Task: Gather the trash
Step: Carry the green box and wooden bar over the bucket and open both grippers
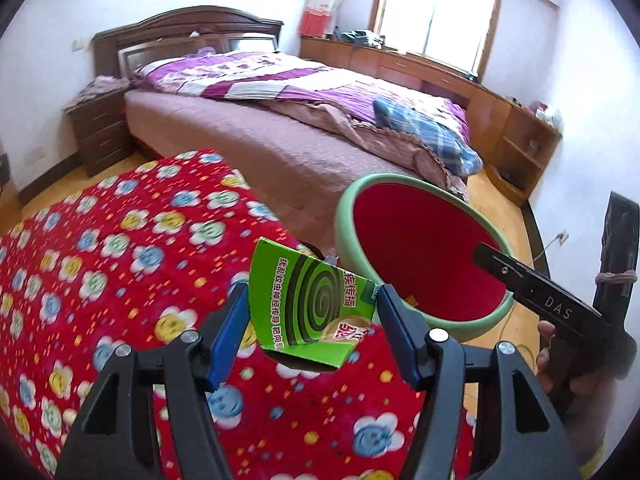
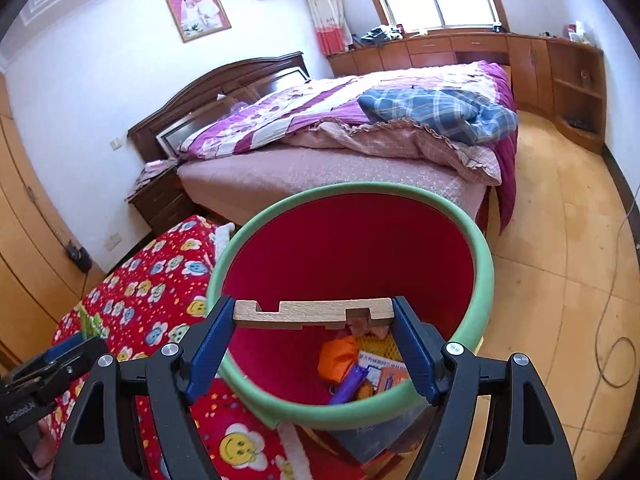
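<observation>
My left gripper (image 1: 310, 300) is shut on a torn green mosquito-coil box piece (image 1: 308, 308), held above the red flowered blanket (image 1: 120, 260), left of the bin. The bin (image 1: 348, 232) is green outside and red inside. My right gripper (image 2: 314, 314) is shut on a notched wooden strip (image 2: 312, 312), held across the bin's opening (image 2: 476, 292). Orange, purple and paper trash (image 2: 360, 372) lies at the bin's bottom. The right gripper's body shows in the left wrist view (image 1: 536, 292); the left gripper's body shows at the right wrist view's left edge (image 2: 48, 372).
A bed (image 1: 280, 128) with purple quilt and blue plaid blanket stands behind. A dark nightstand (image 1: 100, 128) is at the left, wooden cabinets (image 2: 560, 68) along the window wall. A cable (image 2: 612, 320) lies on the yellow floor to the right.
</observation>
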Demonstrator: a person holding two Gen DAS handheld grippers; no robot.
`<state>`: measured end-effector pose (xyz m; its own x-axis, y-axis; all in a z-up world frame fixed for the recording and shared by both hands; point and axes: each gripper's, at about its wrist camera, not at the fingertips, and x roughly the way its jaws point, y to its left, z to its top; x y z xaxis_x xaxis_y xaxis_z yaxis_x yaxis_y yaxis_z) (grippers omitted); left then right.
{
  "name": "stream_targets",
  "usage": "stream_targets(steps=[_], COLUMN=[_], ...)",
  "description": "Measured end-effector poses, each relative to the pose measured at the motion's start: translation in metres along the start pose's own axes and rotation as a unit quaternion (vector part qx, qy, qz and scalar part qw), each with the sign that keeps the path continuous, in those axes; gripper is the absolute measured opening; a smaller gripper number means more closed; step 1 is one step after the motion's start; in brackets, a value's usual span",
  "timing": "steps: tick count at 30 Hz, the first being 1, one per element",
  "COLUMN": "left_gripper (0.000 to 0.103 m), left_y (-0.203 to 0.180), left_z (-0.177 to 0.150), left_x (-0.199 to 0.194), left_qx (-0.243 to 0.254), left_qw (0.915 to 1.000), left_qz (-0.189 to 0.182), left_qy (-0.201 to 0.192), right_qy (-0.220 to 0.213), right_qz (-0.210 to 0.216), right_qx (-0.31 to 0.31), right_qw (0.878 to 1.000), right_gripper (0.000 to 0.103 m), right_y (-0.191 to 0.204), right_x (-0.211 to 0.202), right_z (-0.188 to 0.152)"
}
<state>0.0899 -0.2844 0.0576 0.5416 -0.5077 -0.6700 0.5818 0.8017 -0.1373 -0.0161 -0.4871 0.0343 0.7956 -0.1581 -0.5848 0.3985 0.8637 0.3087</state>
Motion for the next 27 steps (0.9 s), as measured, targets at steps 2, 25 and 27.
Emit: stream_targets(steps=[2, 25, 27], left_gripper=[0.065, 0.068, 0.073], left_y=[-0.007, -0.081, -0.080], left_z=[0.003, 0.024, 0.023], left_x=[0.006, 0.081, 0.083], left_qx=[0.008, 0.084, 0.075], left_qw=[0.9999, 0.9957, 0.9962], left_qz=[-0.008, -0.032, -0.037], left_qy=[0.001, 0.025, 0.025], right_qy=[-0.003, -0.048, -0.044], right_qz=[-0.001, -0.043, -0.042], right_qx=[-0.003, 0.069, 0.071], right_qw=[1.000, 0.996, 0.996], right_gripper=[0.079, 0.081, 0.081], right_y=[0.000, -0.062, -0.064], right_x=[0.001, -0.038, -0.037], right_z=[0.001, 0.001, -0.002])
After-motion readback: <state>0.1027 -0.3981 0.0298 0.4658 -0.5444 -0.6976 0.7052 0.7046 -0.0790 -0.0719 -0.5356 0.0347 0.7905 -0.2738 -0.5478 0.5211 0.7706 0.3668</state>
